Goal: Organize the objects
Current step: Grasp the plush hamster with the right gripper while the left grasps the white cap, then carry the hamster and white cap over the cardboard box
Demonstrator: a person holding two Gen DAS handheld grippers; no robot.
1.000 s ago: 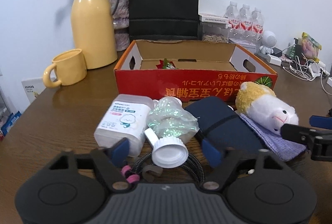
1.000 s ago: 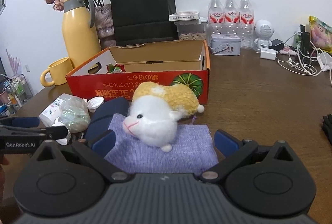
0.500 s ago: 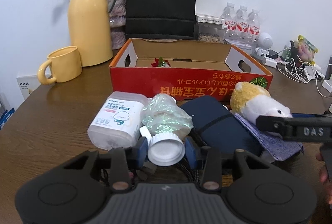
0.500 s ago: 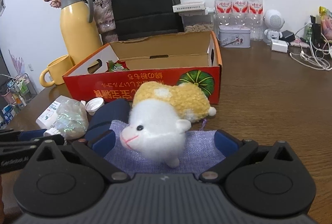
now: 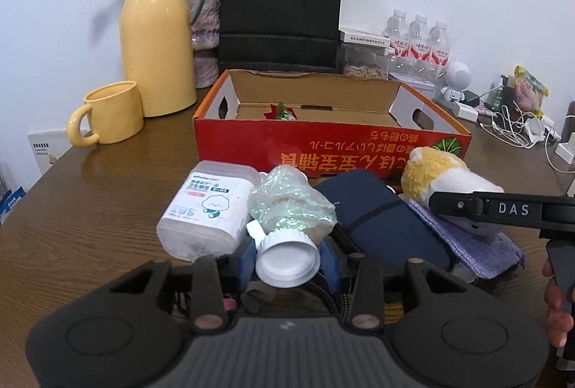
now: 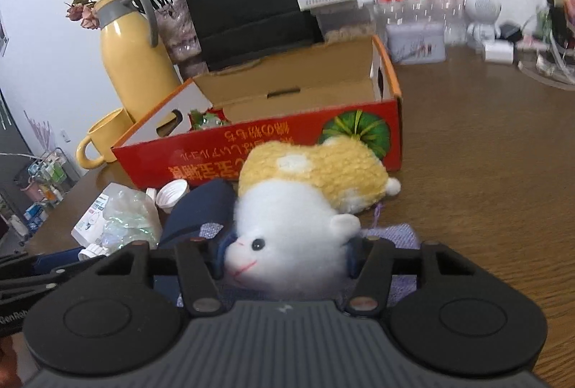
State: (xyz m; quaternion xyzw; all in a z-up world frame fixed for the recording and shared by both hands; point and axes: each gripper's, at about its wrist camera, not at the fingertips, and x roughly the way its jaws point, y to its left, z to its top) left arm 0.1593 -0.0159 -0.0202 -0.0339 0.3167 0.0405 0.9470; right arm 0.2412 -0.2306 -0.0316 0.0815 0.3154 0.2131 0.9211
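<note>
Both your grippers are down on the pile in front of the red cardboard box (image 5: 334, 151).

Your left gripper (image 5: 288, 260) has its jaws narrowed onto the white round cap (image 5: 287, 262) of the crumpled clear plastic bottle (image 5: 291, 204), blue pads touching both sides. Your right gripper (image 6: 287, 258) has jaws closing around the white head of the yellow-and-white plush toy (image 6: 305, 194), pads pressing into the fur; it lies on the purple knitted cloth (image 6: 395, 231) on the brown wooden counter (image 6: 485, 172).

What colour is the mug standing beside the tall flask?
The mug is plain pale yellow, matching the flask; the left wrist view shows it best.
</note>
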